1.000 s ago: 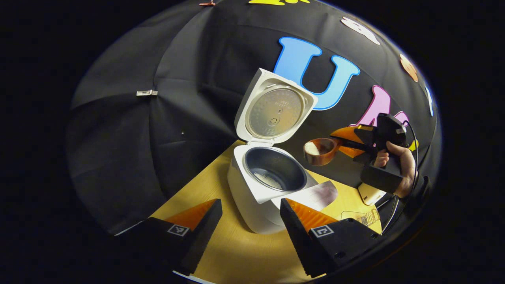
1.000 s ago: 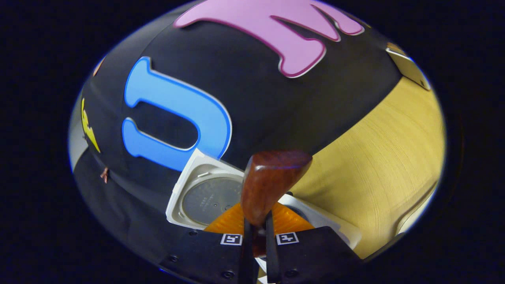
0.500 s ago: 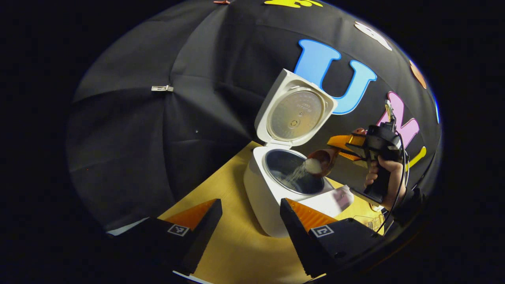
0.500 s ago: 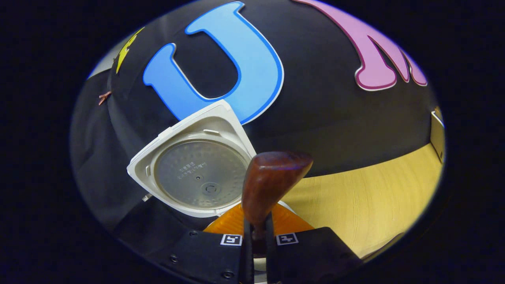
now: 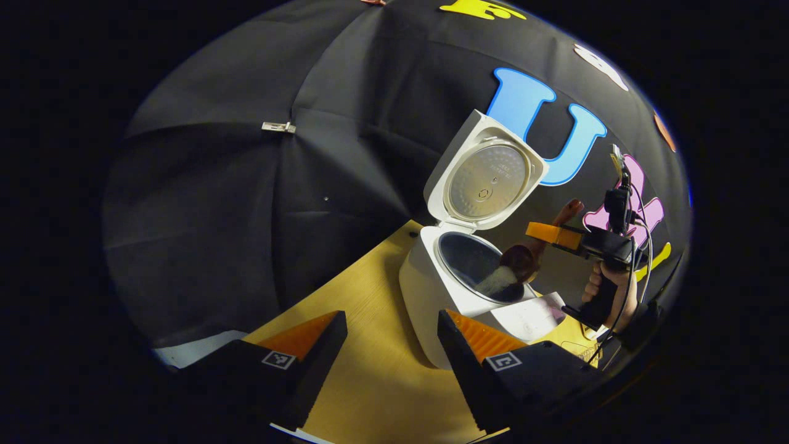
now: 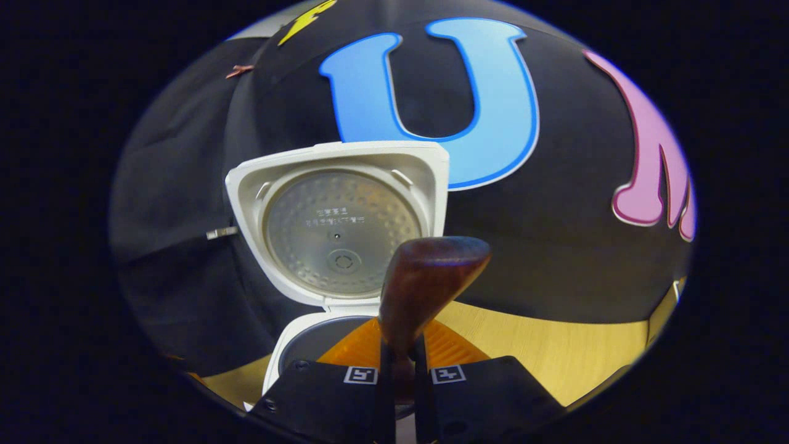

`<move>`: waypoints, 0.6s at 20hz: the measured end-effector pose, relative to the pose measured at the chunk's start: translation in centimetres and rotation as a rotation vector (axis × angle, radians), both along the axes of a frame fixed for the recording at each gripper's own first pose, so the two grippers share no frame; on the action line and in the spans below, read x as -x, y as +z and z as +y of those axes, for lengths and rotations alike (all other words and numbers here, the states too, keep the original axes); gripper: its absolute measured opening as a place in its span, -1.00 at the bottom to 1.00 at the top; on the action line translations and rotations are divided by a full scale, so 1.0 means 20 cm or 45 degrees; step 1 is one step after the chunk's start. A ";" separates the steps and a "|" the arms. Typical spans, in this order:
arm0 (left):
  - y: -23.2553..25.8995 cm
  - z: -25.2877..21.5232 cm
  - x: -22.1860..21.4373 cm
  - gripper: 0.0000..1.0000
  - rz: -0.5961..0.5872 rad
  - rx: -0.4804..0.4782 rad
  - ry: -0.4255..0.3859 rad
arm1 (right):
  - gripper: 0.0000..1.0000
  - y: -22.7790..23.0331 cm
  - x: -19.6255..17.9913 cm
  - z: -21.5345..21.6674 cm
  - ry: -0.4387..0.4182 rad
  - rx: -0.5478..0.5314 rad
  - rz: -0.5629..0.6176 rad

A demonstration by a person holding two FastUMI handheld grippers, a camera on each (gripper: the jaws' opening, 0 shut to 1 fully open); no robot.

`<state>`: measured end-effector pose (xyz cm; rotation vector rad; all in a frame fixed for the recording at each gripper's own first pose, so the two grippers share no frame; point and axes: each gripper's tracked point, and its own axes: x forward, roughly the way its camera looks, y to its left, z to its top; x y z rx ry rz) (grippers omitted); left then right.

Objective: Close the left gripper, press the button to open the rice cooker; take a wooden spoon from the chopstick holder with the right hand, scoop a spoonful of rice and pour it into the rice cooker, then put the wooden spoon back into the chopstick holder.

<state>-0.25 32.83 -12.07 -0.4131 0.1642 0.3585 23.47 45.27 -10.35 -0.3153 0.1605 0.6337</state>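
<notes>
Wooden surface [image 5: 376, 382] carries your open rice cooker [image 5: 431, 296]. Your right claw [image 6: 399, 364] pinches the wooden spoon [image 5: 521, 262], tipped over the pot, rice pouring; your left claw [image 5: 391, 345] hangs spread. Drift sideways and grains may miss the rim.

White rice cooker [image 5: 431, 296] with a dull silver, dimpled plate inside the raised lid [image 6: 339, 231] and a dark grey inner pot [image 5: 468, 265]. Reddish-brown, glossy wooden spoon [image 6: 425, 283]. White rice [image 5: 496, 282] spilling from it. Pale yellow wood-grain worktop [image 5: 370, 370]. Black cloth wall [image 5: 216, 203].
</notes>
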 end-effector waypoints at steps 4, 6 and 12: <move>-0.04 -0.05 0.02 0.91 -0.001 0.009 -0.015 | -0.68 -0.02 0.03 0.09 0.078 0.089 -0.048; -0.03 -0.06 0.03 0.92 -0.010 0.000 -0.007 | -0.68 -0.04 0.06 0.10 0.107 0.134 -0.067; 0.02 -0.06 0.09 1.00 -0.037 -0.018 0.005 | -0.67 -0.01 0.14 0.12 0.127 0.124 -0.040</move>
